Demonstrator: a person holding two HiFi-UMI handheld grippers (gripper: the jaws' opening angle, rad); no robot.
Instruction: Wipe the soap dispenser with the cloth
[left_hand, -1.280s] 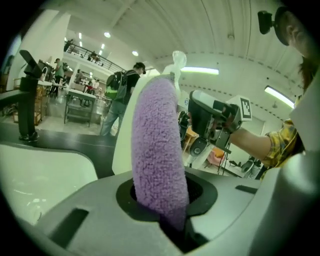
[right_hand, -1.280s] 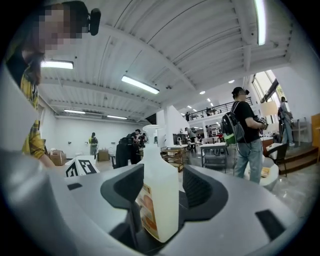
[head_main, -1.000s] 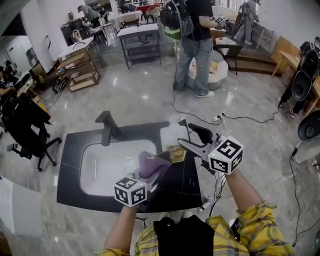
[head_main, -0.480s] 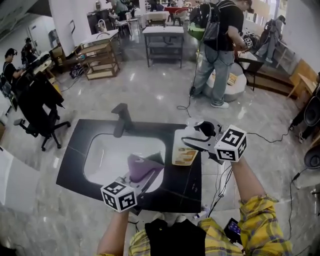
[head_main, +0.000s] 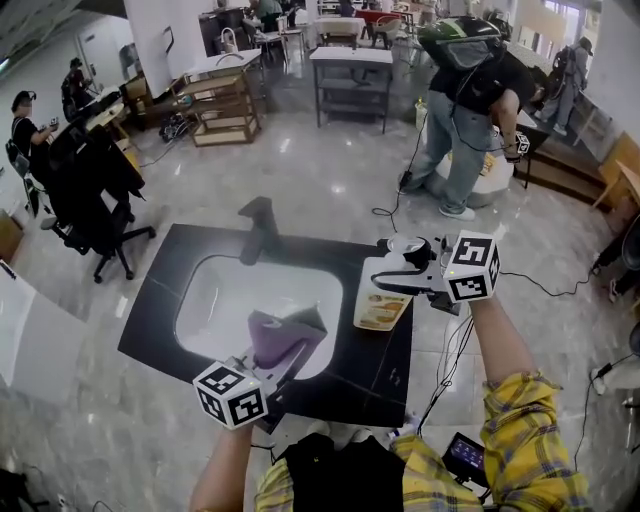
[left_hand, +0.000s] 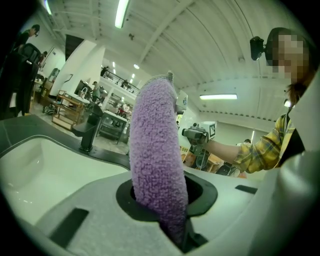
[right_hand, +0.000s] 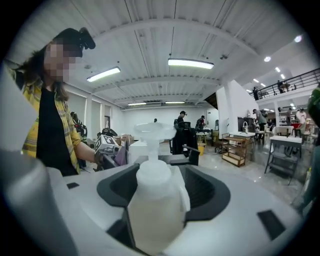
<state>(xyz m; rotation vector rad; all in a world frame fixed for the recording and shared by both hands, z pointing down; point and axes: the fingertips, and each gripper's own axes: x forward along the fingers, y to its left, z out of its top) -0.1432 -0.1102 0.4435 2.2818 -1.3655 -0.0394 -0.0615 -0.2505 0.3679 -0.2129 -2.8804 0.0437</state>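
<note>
Two tools, two jobs. Your left gripper (head_main: 283, 362) is pinched tight on the cloth (left_hand: 155, 150), which rises from the jaws as a fat purple roll over the sink's (head_main: 215, 300) 5 o'clock rim. Your right gripper (head_main: 392, 265) has just been opening its jaws. They stand wide on either side of the dispenser (right_hand: 155, 200), with the bottle's shoulder between them, and I can see no pad pressing on it. The dispenser appears to stand on the counter (head_main: 370, 378) at the sink's 3 o'clock. That puts it at roughly 2 o'clock from the cloth and well apart from it.

Expect a smooth plastic bottle with walls that probably give under a hard squeeze. It is likely to be slick wherever soap has run. You cannot tell how full it is, so treat the weight as unknown and close gently until it stops shifting.

The tall pump makes it tippy, and a sideways push from the cloth could rock it. Take hold across the shoulder or upper body, just below the collar. Keep off the pump head and its thin neck, because pressing there may squirt soap or let the bottle twist.

The cloth is soft, fluffy and limp, so it will fold around curves and drag a little on the label (head_main: 378, 312). Steady the bottle with your right while the roll's broad side does the rubbing.
</note>
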